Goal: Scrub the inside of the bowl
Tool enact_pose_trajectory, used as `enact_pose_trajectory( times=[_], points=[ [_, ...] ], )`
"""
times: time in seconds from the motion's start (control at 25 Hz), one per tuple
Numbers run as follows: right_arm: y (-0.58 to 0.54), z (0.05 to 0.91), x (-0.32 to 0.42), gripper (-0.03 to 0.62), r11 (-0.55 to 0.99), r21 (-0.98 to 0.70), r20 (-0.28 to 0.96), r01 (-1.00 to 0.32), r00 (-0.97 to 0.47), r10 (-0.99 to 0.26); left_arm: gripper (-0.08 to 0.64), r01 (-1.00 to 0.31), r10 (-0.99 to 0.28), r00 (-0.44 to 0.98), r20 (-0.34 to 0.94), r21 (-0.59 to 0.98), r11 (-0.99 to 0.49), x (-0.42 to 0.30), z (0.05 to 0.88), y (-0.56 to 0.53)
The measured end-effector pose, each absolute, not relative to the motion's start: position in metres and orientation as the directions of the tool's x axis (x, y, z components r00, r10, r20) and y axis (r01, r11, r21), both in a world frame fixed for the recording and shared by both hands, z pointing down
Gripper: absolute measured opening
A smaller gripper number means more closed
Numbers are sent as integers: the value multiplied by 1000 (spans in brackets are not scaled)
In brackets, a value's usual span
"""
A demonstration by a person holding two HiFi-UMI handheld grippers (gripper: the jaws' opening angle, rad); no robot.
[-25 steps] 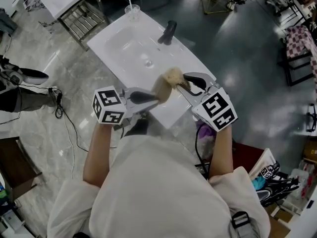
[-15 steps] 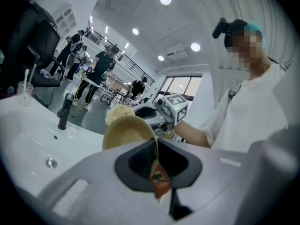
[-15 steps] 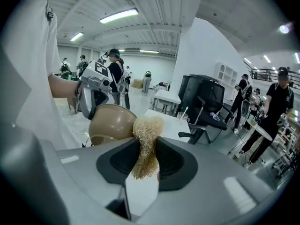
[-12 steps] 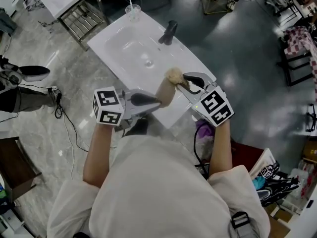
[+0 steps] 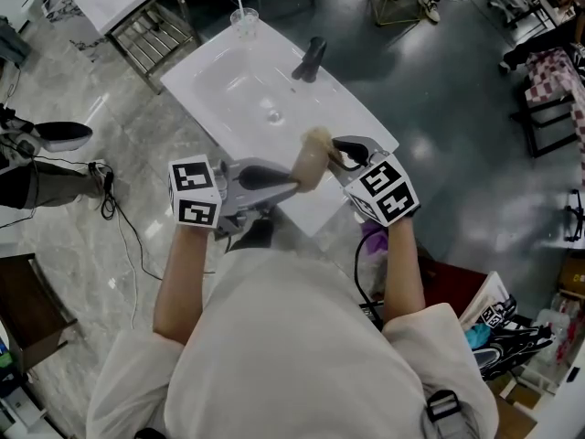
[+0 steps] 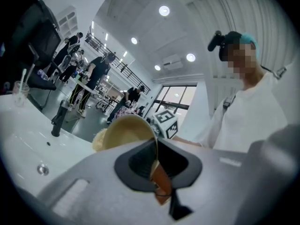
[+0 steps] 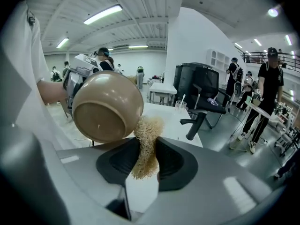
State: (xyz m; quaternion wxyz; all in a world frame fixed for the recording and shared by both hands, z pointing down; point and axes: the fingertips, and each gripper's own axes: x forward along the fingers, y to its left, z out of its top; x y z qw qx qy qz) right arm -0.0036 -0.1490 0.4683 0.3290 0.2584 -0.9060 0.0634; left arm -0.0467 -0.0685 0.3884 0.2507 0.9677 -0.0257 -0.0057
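Observation:
A tan bowl (image 5: pixel 307 165) is held on edge above the front of the white sink (image 5: pixel 210 94). My left gripper (image 5: pixel 291 183) is shut on its rim, and in the left gripper view the thin rim (image 6: pixel 155 154) runs between the jaws of that gripper (image 6: pixel 157 165). My right gripper (image 5: pixel 336 152) is shut on a straw-coloured fibre scrubber (image 5: pixel 318 139). In the right gripper view the scrubber (image 7: pixel 146 144) sits between the jaws of the right gripper (image 7: pixel 145 158) and touches the bowl's outer wall; the bowl's underside (image 7: pixel 108 107) faces that camera.
A dark faucet (image 5: pixel 311 59) stands at the sink's far side, and a clear cup with a straw (image 5: pixel 243 16) at its back corner. A metal rack (image 5: pixel 155 35) stands to the left. Cables (image 5: pixel 114 204) lie on the marble floor. People stand in the background.
The left gripper has lifted the bowl slightly. The right gripper has come down and in toward the bowl with the scrubber.

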Motion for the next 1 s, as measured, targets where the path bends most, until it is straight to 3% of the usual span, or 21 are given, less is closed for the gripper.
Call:
enact_pose_trajectory(
  times=[0.4,1.0],
  points=[
    [-121,491,-19,115,914,-85,617,-396,-741,-264,15,-55,-125,987,-103,509,-859,-48,370,-90],
    [-65,482,-32,117,971,-153,529,-184,-845,-77,15,-200,-210,977,41,521,-830,-47,411,-110]
  ],
)
